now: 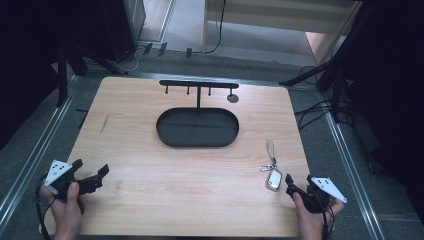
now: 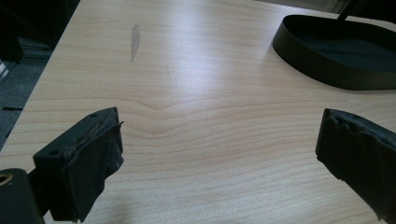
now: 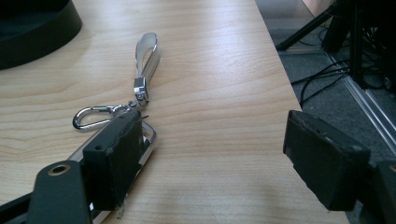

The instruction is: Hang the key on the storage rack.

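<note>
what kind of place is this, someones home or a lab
Most likely a lab or recording setup, not a home: a bare wooden table in a metal frame, dark stands and loose cables on grey floor, handheld grippers.

In the right gripper view, the right claw [image 3: 210, 163] hid most of the key fob [image 3: 148, 140]; the tray [image 3: 32, 32] ran off-frame, perhaps half unseen.

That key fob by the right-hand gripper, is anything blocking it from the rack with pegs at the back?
Only the black oval tray at the rack's foot lies on that line. Otherwise bare table separates key fob and rack. The right gripper sits open beside the fob.
</note>
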`<state>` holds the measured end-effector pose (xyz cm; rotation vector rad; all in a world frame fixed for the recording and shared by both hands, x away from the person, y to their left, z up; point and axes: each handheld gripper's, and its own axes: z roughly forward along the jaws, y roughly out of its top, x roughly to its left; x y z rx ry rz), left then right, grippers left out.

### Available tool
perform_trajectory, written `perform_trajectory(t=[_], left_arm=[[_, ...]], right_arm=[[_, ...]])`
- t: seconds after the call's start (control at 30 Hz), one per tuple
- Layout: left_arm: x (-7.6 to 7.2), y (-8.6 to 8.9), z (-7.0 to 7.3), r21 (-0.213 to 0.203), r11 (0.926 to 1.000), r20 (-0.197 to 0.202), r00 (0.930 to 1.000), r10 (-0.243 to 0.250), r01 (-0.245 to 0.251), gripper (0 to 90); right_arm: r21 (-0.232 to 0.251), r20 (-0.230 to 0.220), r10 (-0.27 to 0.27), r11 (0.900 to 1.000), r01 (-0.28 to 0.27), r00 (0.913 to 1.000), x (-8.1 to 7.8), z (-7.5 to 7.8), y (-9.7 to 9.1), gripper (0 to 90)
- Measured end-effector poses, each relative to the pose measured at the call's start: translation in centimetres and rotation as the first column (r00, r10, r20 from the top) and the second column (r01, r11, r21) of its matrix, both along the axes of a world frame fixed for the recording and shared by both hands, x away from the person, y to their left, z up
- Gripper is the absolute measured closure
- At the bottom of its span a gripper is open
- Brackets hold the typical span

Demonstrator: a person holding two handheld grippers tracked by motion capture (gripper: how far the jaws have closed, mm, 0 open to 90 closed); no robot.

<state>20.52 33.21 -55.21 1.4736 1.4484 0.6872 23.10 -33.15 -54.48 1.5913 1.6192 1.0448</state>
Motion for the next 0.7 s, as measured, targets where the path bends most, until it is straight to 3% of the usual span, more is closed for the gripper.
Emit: perform_trajectory(t=[0.13, 0.17, 0.33, 0.37, 0.47, 0.5, 0.7], left_arm=[[0.0, 0.0, 0.0, 0.007, 1.0000, 0.000, 1.0000, -0.003, 0.003, 0.7], [-0.1, 0.0, 0.0, 0.004, 1.0000, 0.000, 1.0000, -0.002, 0.002, 0.7], [-0.2, 0.1, 0.0, -0.016, 0.9999, 0.011, 0.9999, 0.003, -0.003, 0.7], [-0.2, 0.1, 0.0, -0.014, 0.9999, 0.013, 0.9999, 0.003, -0.003, 0.7], [-0.2, 0.1, 0.0, -0.014, 0.9999, 0.012, 0.9999, 0.001, 0.000, 0.7], [-0.2, 0.1, 0.0, -0.013, 0.9999, 0.012, 0.9999, 0.001, -0.001, 0.7], [-0.2, 0.2, 0.0, -0.017, 0.9998, 0.012, 0.9999, 0.002, -0.002, 0.7]], right_arm=[[-0.009, -0.028, 0.001, 1.0000, -0.001, 0.9996, 0.4, 0.2, -0.2, 21.8], [-0.018, -0.060, 0.000, 0.9998, -0.001, 0.9982, 0.9, 0.6, -0.4, 24.8], [-0.048, -0.118, 0.016, 0.9986, -0.022, 0.9929, 1.6, 1.9, -0.7, 25.2], [-0.080, -0.147, 0.027, 0.9960, -0.039, 0.9888, 2.0, 2.5, -0.7, 25.2], [-0.109, -0.177, 0.041, 0.9922, -0.061, 0.9834, 2.5, 3.2, -0.7, 25.1], [-0.140, -0.206, 0.047, 0.9871, -0.077, 0.9774, 3.1, 3.8, -0.6, 25.1], [-0.193, -0.289, 0.056, 0.9742, -0.116, 0.9556, 4.6, 5.2, -0.8, 25.0]])
